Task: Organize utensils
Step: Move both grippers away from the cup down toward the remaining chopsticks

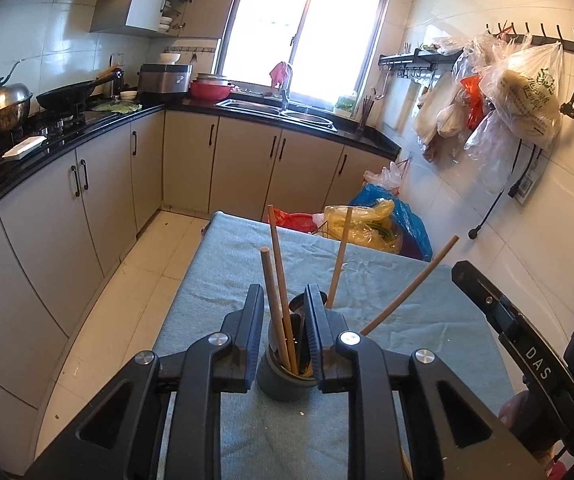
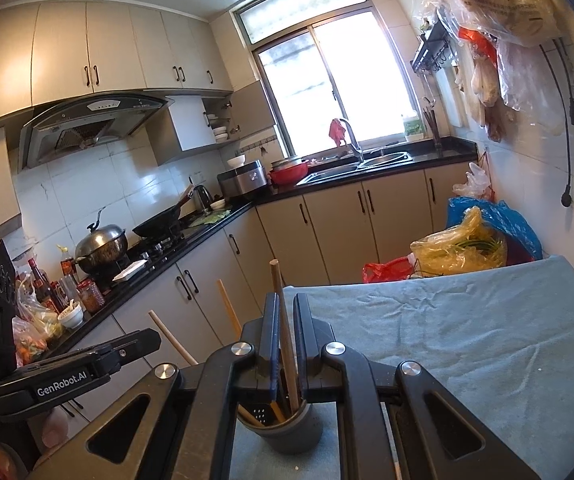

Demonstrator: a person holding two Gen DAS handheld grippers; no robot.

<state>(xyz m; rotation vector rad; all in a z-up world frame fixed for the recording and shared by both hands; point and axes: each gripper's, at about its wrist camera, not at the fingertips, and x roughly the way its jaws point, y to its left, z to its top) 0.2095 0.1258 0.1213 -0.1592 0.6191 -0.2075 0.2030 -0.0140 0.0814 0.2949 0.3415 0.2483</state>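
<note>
A dark grey utensil holder (image 1: pixel 283 380) stands on the blue-grey cloth of the table (image 1: pixel 227 272), close in front of both cameras. Several wooden chopsticks stand in it. Two chopsticks (image 1: pixel 277 304) rise between the fingers of my left gripper (image 1: pixel 283 288), which is open; the pads do not press on them. Another chopstick (image 1: pixel 411 280) leans out to the right towards a finger of the right gripper (image 1: pixel 487 300). In the right wrist view my right gripper (image 2: pixel 287 300) is shut on one upright chopstick (image 2: pixel 283 320), whose lower end sits in the holder (image 2: pixel 287 432).
Filled plastic bags (image 1: pixel 371 220) lie beyond the table's far end. A black kitchen counter (image 1: pixel 87 128) with pans runs along the left, with tiled floor (image 1: pixel 139 280) between it and the table. More bags (image 1: pixel 519 92) hang on the right wall.
</note>
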